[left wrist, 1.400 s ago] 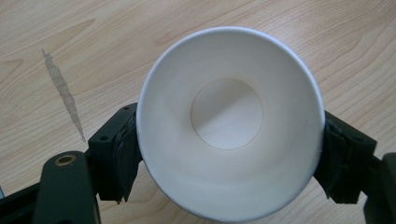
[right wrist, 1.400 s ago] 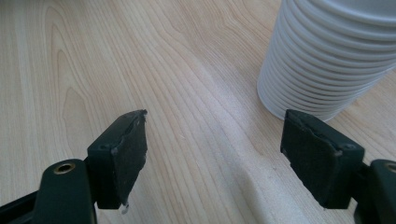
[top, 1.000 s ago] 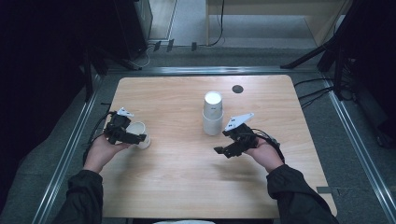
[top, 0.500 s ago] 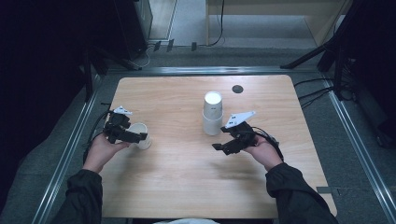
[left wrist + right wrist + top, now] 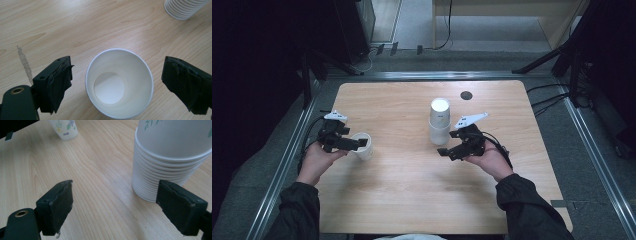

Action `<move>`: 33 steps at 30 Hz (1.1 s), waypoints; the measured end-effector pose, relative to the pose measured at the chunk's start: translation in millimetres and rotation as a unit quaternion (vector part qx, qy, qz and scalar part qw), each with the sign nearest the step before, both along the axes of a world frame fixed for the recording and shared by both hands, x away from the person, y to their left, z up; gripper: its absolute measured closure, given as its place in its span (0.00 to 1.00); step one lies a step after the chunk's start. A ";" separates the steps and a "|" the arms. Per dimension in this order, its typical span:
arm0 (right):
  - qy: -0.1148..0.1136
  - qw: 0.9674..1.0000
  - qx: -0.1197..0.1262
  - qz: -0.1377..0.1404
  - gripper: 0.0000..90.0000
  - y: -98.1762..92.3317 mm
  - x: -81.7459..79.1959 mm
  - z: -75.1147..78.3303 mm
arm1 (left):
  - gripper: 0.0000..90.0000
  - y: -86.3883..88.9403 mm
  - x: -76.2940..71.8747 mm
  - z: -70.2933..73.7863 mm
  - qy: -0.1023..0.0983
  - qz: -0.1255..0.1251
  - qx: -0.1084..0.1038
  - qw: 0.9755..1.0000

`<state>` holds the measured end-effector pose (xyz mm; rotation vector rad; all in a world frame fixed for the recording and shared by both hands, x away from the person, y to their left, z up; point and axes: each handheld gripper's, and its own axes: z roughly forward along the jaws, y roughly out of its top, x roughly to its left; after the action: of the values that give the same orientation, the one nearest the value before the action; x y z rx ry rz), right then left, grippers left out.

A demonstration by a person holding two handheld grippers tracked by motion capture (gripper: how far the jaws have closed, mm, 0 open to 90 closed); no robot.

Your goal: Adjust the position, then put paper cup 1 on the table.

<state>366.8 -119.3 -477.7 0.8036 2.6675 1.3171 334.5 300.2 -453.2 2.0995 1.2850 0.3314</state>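
While both grippers are gaping wide, the left gripper (image 5: 357, 144) is straddling the single paper cup (image 5: 119, 83) upright on the table (image 5: 402, 200); the right gripper (image 5: 443, 151), just opened, is risking toppling the cup stack (image 5: 439, 121).

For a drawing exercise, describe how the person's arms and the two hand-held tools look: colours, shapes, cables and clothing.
Both arms wear dark sleeves. The left tongs and right tongs are black. Each carries a pale grey three-cornered plate on top and trails a black cable. Close up, the jaws are blocky, with dark, worn pads and a brass-coloured eyelet at the base.
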 end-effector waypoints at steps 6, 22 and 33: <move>-0.001 1.000 0.027 0.016 0.18 -13.0 0.3 10.3 | 0.11 -6.5 -8.0 19.8 -0.018 -0.017 -0.034 0.999; -0.046 0.999 0.010 0.006 0.21 -22.8 11.8 50.6 | 0.14 -53.7 -26.3 36.1 -0.029 -0.100 -0.041 0.994; -0.054 0.998 -0.022 -0.002 0.23 -19.5 20.1 55.1 | 0.15 -76.3 -43.6 26.0 -0.008 -0.149 -0.057 0.987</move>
<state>386.8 -138.8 -422.6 0.7121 2.6004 1.2567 290.8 223.9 -427.2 2.1458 0.9380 0.1385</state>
